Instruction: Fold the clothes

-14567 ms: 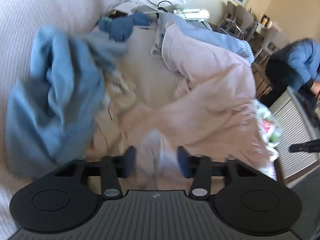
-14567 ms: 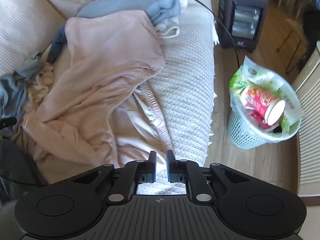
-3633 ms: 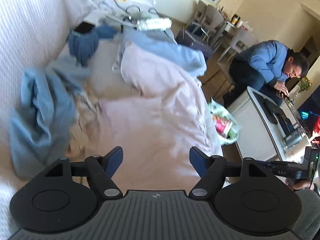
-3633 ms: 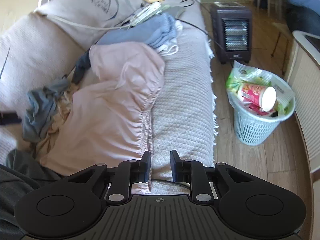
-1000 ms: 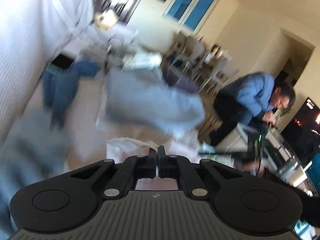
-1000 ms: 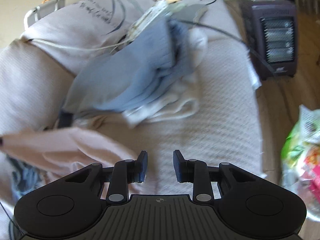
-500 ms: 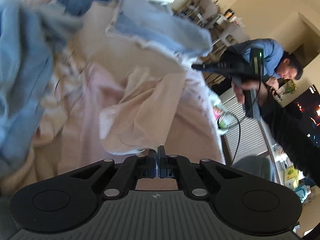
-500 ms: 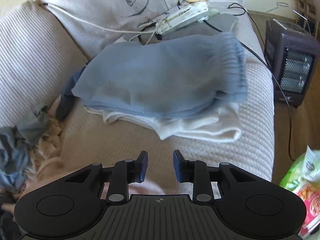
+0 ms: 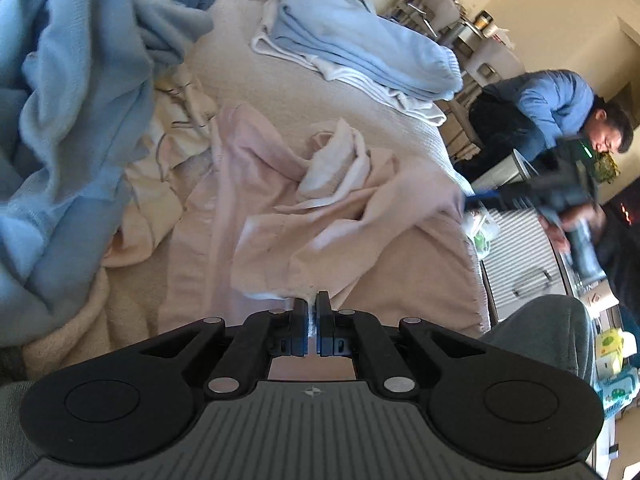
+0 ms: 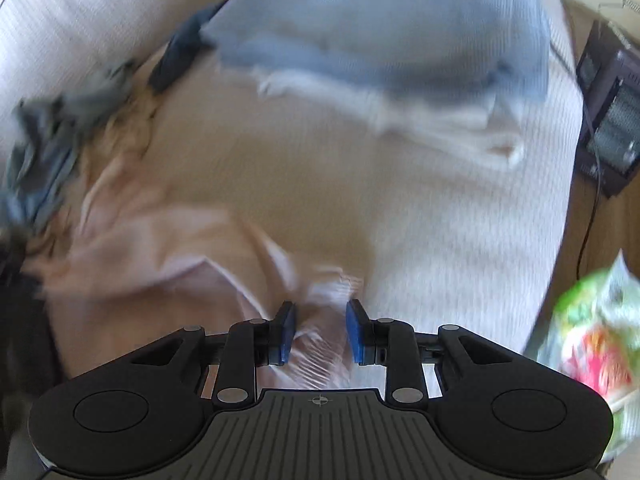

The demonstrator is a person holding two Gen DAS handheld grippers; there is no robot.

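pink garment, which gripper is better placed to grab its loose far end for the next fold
Right. The right gripper is open, hovering over the pink garment. The left gripper is already shut on its near edge, so it isn't free.

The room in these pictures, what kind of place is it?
Most likely a home living room. Clothes lie on a sofa with a ribbed cover, dining chairs stand at the back, and an electric heater sits on the wooden floor beside the sofa.

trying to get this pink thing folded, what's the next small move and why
Probably close the right gripper on the pink garment's edge: its fingers stand apart with that cloth between them, not pressing it, while the left gripper is already shut on another edge. The garment lies crumpled on the sofa, so both edges need holding to spread it.
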